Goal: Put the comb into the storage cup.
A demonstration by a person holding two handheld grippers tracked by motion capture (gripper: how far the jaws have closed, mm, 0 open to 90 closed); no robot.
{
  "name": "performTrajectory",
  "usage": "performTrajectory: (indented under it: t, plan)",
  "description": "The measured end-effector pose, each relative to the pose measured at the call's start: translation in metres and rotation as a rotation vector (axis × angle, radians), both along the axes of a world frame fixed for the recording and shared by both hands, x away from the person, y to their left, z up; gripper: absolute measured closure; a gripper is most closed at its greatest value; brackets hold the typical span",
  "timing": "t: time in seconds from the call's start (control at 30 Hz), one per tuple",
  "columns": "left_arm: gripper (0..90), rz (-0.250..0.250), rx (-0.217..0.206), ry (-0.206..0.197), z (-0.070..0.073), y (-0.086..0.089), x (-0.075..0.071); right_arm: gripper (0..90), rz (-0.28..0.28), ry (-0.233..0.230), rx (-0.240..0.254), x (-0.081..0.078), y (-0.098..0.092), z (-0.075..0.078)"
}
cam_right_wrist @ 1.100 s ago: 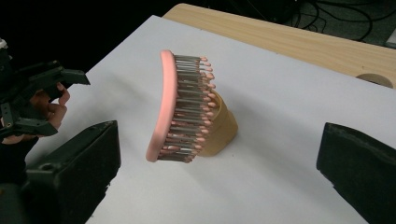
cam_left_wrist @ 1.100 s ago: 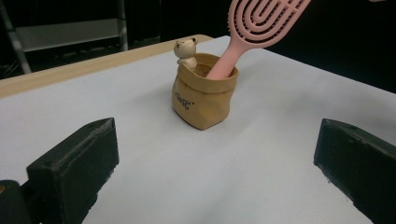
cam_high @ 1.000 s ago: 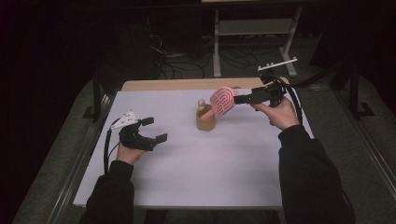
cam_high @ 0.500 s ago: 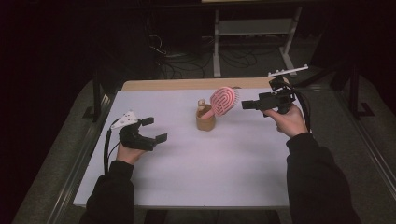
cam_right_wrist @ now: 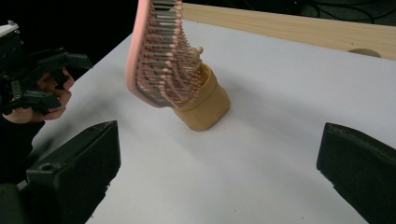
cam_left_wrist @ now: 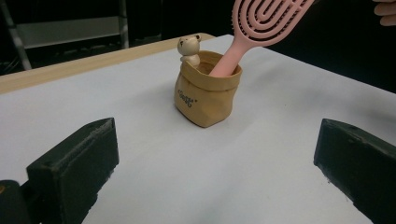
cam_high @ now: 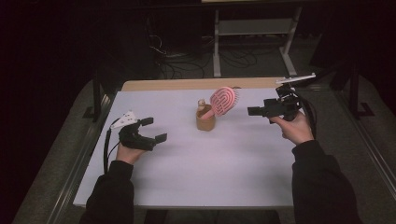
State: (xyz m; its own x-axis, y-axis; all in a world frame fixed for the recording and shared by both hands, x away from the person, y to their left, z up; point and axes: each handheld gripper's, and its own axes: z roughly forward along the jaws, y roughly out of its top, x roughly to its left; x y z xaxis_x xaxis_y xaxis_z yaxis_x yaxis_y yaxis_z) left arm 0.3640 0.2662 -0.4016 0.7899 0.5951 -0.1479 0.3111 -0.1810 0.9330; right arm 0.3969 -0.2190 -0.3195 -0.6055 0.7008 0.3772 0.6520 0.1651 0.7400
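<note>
A small tan pouch-shaped holder (cam_high: 205,122) (cam_left_wrist: 206,91) (cam_right_wrist: 204,103) with a little bear figure (cam_left_wrist: 189,48) on its rim stands mid-table. A pink hairbrush (cam_high: 223,101) (cam_left_wrist: 261,25) (cam_right_wrist: 156,56) leans in it, handle down, head up and to the right. My right gripper (cam_high: 254,111) hovers to the right of the brush head, open and holding nothing, jaws pointing left. My left gripper (cam_high: 154,129) rests at the table's left, open and holding nothing, with the holder ahead of its jaws.
The white table top (cam_high: 224,163) has a wooden strip (cam_high: 187,84) along its far edge. A metal shelf frame (cam_high: 252,32) and cables lie on the dark floor beyond. Metal rails run along both table sides.
My right gripper let go of the brush head and drew back to the right. The brush stays leaning in the holder. The left gripper has not moved.
</note>
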Motion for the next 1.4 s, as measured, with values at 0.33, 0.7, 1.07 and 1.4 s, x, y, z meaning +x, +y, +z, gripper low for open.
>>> performTrajectory:
  t: [0.33, 0.7, 1.07, 1.4]
  plan:
    - [0.0, 0.001, -0.002, 0.005, -0.001, 0.0, 0.0, 0.0, -0.014, 0.008, 0.008, -0.006, -0.012, -0.012]
    - [0.0, -0.006, 0.004, 0.007, -0.001, -0.001, 0.0, 0.0, -0.039, 0.007, 0.011, -0.017, -0.026, -0.026]
    - [0.0, -0.005, 0.004, 0.006, -0.001, -0.001, 0.0, 0.0, -0.058, 0.019, 0.009, -0.028, -0.042, -0.043]
    - [0.0, -0.007, 0.007, 0.007, -0.001, -0.001, 0.0, 0.0, -0.069, 0.012, 0.018, -0.04, -0.05, -0.053]
